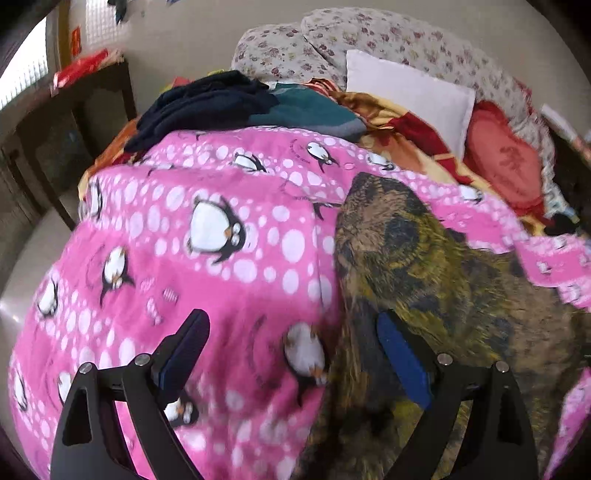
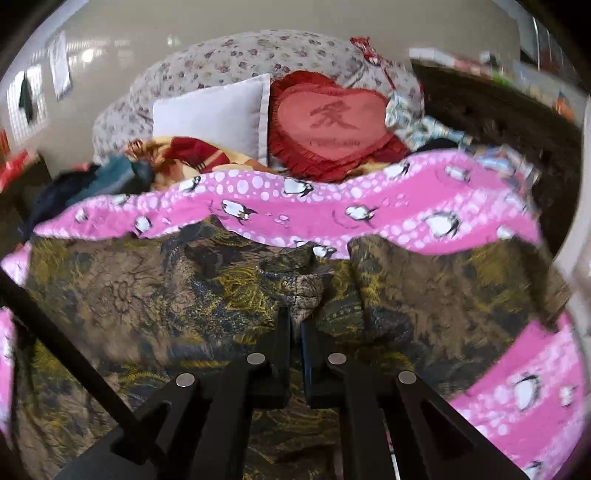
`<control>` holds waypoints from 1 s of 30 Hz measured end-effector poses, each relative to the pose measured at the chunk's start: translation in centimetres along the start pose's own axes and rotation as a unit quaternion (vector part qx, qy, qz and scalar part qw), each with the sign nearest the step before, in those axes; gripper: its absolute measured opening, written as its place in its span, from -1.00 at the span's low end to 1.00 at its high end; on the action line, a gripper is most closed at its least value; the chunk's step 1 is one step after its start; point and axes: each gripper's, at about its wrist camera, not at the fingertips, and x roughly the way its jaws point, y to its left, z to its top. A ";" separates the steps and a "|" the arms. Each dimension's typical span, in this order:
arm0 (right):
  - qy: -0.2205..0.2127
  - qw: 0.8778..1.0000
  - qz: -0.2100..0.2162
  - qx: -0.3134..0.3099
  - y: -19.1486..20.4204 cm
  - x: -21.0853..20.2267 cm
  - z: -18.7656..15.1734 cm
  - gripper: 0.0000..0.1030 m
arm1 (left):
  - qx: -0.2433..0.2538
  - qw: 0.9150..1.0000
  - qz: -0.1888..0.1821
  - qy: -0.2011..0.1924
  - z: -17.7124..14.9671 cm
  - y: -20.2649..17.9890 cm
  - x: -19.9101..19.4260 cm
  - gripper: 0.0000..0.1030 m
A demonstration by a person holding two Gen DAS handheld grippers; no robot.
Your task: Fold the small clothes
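A brown, olive and dark patterned garment (image 1: pixel 417 258) lies spread on a pink penguin-print blanket (image 1: pixel 207 229) on the bed. My left gripper (image 1: pixel 291 347) is open and empty, hovering over the garment's left edge where it meets the blanket. In the right wrist view the garment (image 2: pixel 147 295) fills the foreground. My right gripper (image 2: pixel 295 325) is shut on a pinched fold of the garment (image 2: pixel 304 291) near its middle. The pink blanket (image 2: pixel 332 210) shows beyond it.
A pile of dark blue and teal clothes (image 1: pixel 236 103) lies at the blanket's far edge. A white pillow (image 2: pixel 218 114), a red heart cushion (image 2: pixel 332 122) and floral bedding (image 1: pixel 369 33) sit at the bed's head. A dark wooden table (image 1: pixel 74 122) stands left of the bed.
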 end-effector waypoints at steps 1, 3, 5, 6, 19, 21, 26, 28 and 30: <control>-0.002 1.000 0.003 0.006 -0.1 0.1 0.0 -0.90 | 0.000 1.000 -0.011 -0.002 -0.5 0.2 -0.8 0.78; -0.002 1.000 -0.008 0.008 0.2 0.0 0.1 -0.82 | 0.017 1.000 -0.022 -0.006 -1.6 0.0 -1.9 0.78; -0.012 0.999 -0.039 0.016 0.3 -1.1 0.0 -0.14 | 0.044 0.999 -0.025 -0.007 -2.9 -0.5 -2.6 0.78; -0.030 0.999 -0.036 0.025 0.3 -2.0 -0.1 0.42 | 0.063 0.998 -0.020 -0.003 -3.7 -1.0 -2.7 0.78; -0.004 1.000 -0.015 0.020 0.2 0.5 3.1 0.62 | 0.087 0.996 0.014 -0.009 -3.1 -3.1 -1.4 0.78; 0.010 1.000 -0.023 0.018 -0.6 2.1 3.9 0.62 | 0.087 0.996 0.016 -0.021 -2.1 -3.1 -2.0 0.78; 0.068 0.998 -0.002 -0.004 -1.6 5.3 4.7 0.55 | 0.081 0.996 0.013 -0.023 1.0 -4.1 -0.7 0.78; 0.069 0.997 -0.004 -0.039 -1.0 5.5 4.7 -0.24 | 0.078 0.997 0.009 -0.012 1.9 -4.8 0.6 0.78; 0.062 0.997 0.001 -0.050 -0.8 5.1 4.9 -0.89 | 0.076 0.997 0.019 -0.003 2.7 -5.7 2.3 0.78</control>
